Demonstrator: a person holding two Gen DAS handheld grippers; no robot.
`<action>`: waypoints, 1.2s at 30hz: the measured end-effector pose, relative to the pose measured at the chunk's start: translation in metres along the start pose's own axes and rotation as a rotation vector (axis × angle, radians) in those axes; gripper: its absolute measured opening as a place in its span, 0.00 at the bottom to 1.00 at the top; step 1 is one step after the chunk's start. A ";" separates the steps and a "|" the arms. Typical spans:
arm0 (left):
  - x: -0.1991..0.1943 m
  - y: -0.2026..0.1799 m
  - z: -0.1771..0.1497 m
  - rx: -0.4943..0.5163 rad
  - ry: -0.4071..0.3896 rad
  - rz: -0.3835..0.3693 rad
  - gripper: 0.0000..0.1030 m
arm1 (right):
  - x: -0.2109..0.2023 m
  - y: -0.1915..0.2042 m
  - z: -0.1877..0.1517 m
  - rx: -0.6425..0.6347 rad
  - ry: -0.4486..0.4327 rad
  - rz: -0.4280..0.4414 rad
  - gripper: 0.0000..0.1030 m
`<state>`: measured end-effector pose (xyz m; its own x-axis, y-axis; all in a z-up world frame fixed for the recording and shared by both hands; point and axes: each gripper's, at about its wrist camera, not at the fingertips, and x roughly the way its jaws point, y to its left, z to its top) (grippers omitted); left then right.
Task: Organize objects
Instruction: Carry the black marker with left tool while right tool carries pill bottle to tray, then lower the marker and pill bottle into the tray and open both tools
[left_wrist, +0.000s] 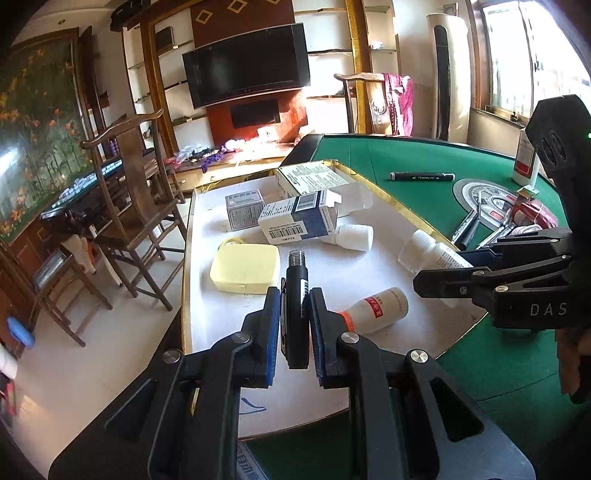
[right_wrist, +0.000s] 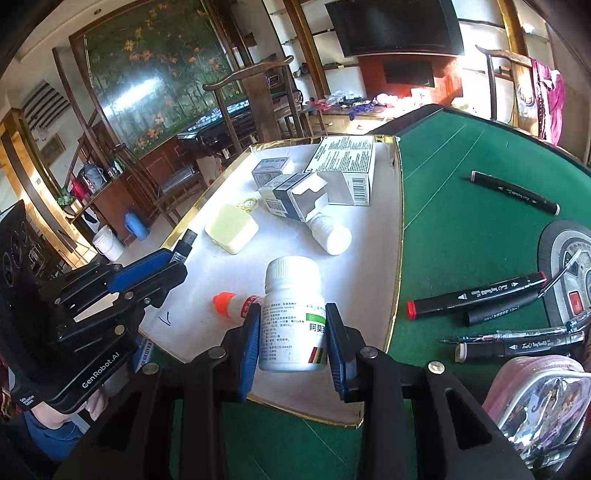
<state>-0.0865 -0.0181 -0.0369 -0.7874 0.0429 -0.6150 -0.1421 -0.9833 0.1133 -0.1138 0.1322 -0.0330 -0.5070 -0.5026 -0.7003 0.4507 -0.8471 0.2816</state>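
Observation:
My left gripper (left_wrist: 294, 295) is shut on a black cylinder with a silver threaded tip (left_wrist: 296, 266), held above the near part of a white, gold-edged tray (left_wrist: 332, 273). My right gripper (right_wrist: 292, 310) is shut on a white pill bottle with a green label (right_wrist: 290, 280), over the tray's (right_wrist: 369, 258) near right side. Lying in the tray are a pale yellow case (left_wrist: 243, 267), a white bottle with a red label and orange cap (left_wrist: 376, 310), another white bottle (left_wrist: 354, 236) and three medicine boxes (left_wrist: 295, 221).
The tray sits on a green felt table (right_wrist: 461, 229). Right of it lie black markers (right_wrist: 476, 295), pens, a pink clear pouch (right_wrist: 535, 398) and a round grey centre disc (right_wrist: 569, 266). Wooden chairs (left_wrist: 136, 206) stand beyond the table's left edge.

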 end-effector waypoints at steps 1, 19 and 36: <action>0.002 0.000 0.000 -0.005 0.008 -0.004 0.14 | 0.001 0.000 0.000 -0.002 0.004 -0.006 0.31; 0.035 0.005 -0.006 -0.043 0.155 -0.035 0.15 | 0.018 0.002 0.000 -0.037 0.030 -0.081 0.31; 0.027 0.006 -0.007 -0.103 0.153 -0.061 0.51 | 0.000 0.006 0.004 -0.028 -0.050 -0.039 0.35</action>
<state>-0.1042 -0.0246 -0.0580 -0.6779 0.0838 -0.7304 -0.1185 -0.9929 -0.0038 -0.1137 0.1263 -0.0289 -0.5602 -0.4778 -0.6767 0.4497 -0.8614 0.2359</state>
